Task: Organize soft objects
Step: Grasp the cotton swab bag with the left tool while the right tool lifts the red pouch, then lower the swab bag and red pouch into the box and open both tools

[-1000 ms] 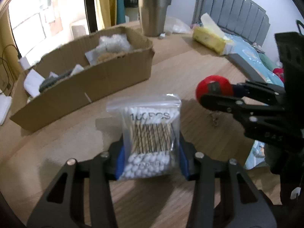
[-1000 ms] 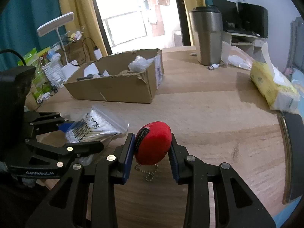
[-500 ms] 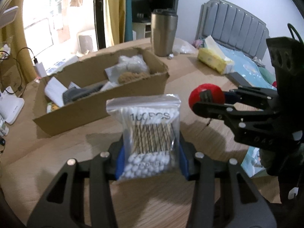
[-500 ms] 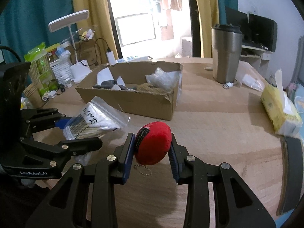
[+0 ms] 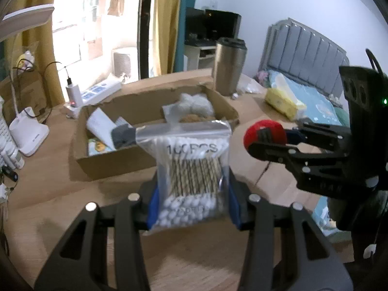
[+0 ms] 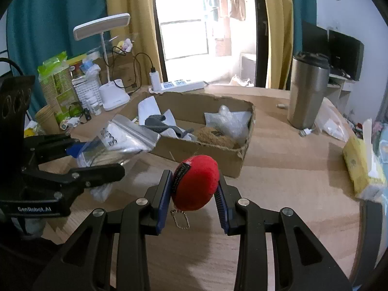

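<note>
Two loads are in the air at once. The left gripper point(image 5: 192, 203) is clamped on a swab bag point(image 5: 191, 169), its blue pads pressing the lower sides while the zip edge stands up at 12 o'clock. The right gripper point(image 6: 194, 194) squeezes a red plush point(image 6: 196, 181), with a bead chain point(image 6: 180, 219) hanging under it at 6 o'clock. Neither load touches the table point(image 6: 291, 181).

In the left wrist view the box point(image 5: 150, 160) lies at 12 o'clock just beyond the bag, open-topped and already holding wrapped bits, white paper and a grey item; the right gripper with the plush sits at 3 o'clock. In the right wrist view the box sits at 12 o'clock past the plush, and the left gripper with its bag is at 9 o'clock. A steel cup point(image 6: 308, 89) stands at 2 o'clock, well apart from the box, and a yellow tissue pack point(image 6: 361, 167) is at 3 o'clock.

The step in hand looks like the carry: both items picked up and headed for the box. Next, each must clear the near wall, come over a free patch inside, and only then be let go. The grippers are close, so going in one at a time would avoid a knock. The chain could snag on the torn cardboard rim.
</note>
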The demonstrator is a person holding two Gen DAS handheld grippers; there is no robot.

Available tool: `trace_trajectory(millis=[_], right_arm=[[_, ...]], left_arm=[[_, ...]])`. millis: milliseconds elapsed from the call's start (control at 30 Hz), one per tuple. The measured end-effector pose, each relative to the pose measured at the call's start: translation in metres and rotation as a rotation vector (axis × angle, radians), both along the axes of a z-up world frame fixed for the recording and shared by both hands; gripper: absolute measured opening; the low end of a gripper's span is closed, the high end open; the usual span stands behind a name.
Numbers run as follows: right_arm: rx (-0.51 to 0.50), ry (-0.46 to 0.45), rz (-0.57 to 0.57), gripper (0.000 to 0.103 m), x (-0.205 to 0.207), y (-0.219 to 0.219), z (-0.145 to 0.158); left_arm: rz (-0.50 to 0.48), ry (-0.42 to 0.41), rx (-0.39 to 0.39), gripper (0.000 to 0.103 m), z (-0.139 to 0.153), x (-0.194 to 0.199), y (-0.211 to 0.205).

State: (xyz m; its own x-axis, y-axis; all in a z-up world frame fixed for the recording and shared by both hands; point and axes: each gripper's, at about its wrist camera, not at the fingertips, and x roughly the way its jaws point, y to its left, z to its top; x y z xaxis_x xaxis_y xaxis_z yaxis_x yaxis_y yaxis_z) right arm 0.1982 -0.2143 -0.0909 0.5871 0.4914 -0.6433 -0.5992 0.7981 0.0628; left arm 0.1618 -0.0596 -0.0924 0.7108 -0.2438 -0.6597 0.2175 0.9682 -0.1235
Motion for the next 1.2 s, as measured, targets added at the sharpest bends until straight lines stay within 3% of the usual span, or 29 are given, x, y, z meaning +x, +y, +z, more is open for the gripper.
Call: trace_trajectory(millis=[600,1200], right_arm=[[-0.016,-0.036,0.032,0.036,0.030,0.033,0.021],[-0.040,-0.010,0.060,0.036,0.072,0.068,0.013]], left_arm=[[0.066,-0.063,-0.048,0.047,0.022,0.022,0.043],[0.162,-0.071,-0.100,0.047,0.017,0.038,0.089]])
